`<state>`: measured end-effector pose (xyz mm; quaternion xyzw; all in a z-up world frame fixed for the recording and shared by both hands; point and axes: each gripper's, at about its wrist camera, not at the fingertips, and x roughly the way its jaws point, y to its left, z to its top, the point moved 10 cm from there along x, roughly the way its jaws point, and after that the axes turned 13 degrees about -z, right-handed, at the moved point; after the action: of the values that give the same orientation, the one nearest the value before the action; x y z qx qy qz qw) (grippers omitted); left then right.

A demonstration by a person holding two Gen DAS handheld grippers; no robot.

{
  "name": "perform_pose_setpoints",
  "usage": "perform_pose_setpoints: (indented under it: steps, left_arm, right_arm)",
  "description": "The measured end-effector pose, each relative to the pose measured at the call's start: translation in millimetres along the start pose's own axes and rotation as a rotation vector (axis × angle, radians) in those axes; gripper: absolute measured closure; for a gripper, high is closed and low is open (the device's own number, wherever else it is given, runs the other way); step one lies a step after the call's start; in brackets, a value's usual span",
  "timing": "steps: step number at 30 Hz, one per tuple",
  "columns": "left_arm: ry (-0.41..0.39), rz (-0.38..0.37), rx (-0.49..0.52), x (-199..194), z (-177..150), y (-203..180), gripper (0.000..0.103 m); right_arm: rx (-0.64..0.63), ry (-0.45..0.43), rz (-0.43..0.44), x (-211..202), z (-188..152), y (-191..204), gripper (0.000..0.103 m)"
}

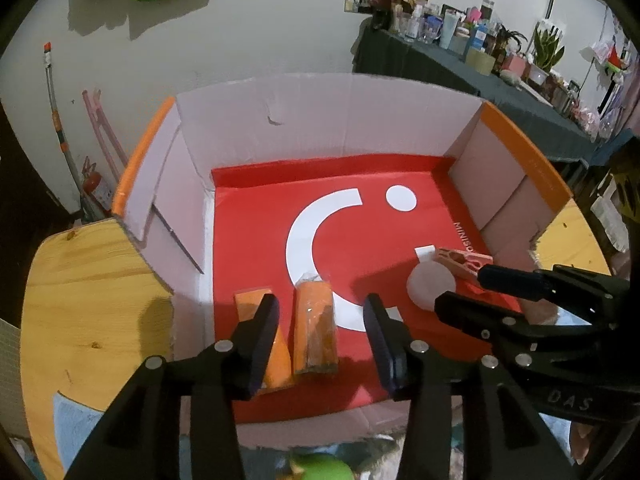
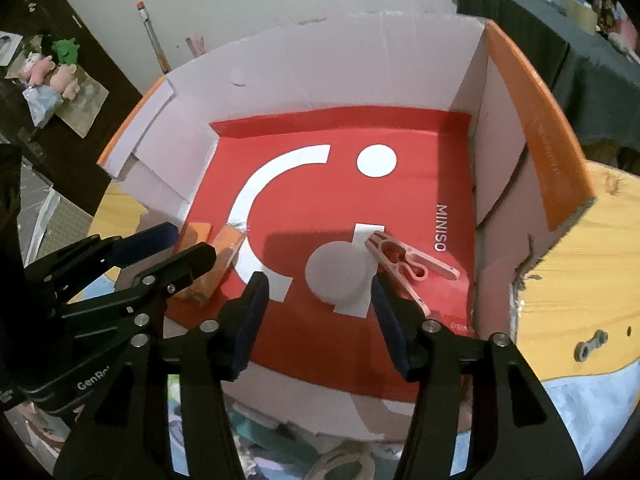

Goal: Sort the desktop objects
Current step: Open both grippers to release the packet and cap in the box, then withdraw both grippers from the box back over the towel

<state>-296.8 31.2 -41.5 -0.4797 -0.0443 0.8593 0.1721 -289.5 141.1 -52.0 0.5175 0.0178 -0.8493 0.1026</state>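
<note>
An open cardboard box [image 1: 320, 120] with a red Miniso bag lining its floor [image 1: 256, 240] sits on a wooden table. Two orange packets [image 1: 314, 328] lie side by side at the near left of the floor. A white round disc [image 2: 338, 274] and a pink clothes peg [image 2: 408, 262] lie at the near right. My left gripper [image 1: 322, 336] is open above the packets, empty. My right gripper [image 2: 320, 312] is open just above the disc, empty. The left gripper also shows in the right wrist view [image 2: 180, 248], the right in the left wrist view [image 1: 472, 288].
The box walls [image 2: 500, 120] stand high on all sides, with orange flaps left and right. The wooden table [image 1: 80, 280] shows on both sides of the box. A small metal link [image 2: 592, 344] lies on the table at right. A cluttered dark table [image 1: 480, 64] stands behind.
</note>
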Motion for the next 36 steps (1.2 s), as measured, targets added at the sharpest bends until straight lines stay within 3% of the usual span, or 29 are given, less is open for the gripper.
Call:
perform_pose_setpoints:
  steps: [13,22,36]
  left_arm:
    - [-0.083,0.0,0.025,-56.7,-9.7,-15.0,0.043]
    - [-0.114,-0.005,0.059,-87.3,-35.0,-28.1,0.036]
    - [-0.072,-0.016,0.122,-84.3,-91.7,-39.1,0.033]
  right_arm:
    - [-0.016,-0.105,-0.018,-58.6,-7.0,11.7,0.043]
    - [-0.053,-0.157,-0.043,-96.7,-32.6,18.7,0.038]
    - [-0.021,-0.106,-0.052,-89.4,-89.1,7.4,0.037]
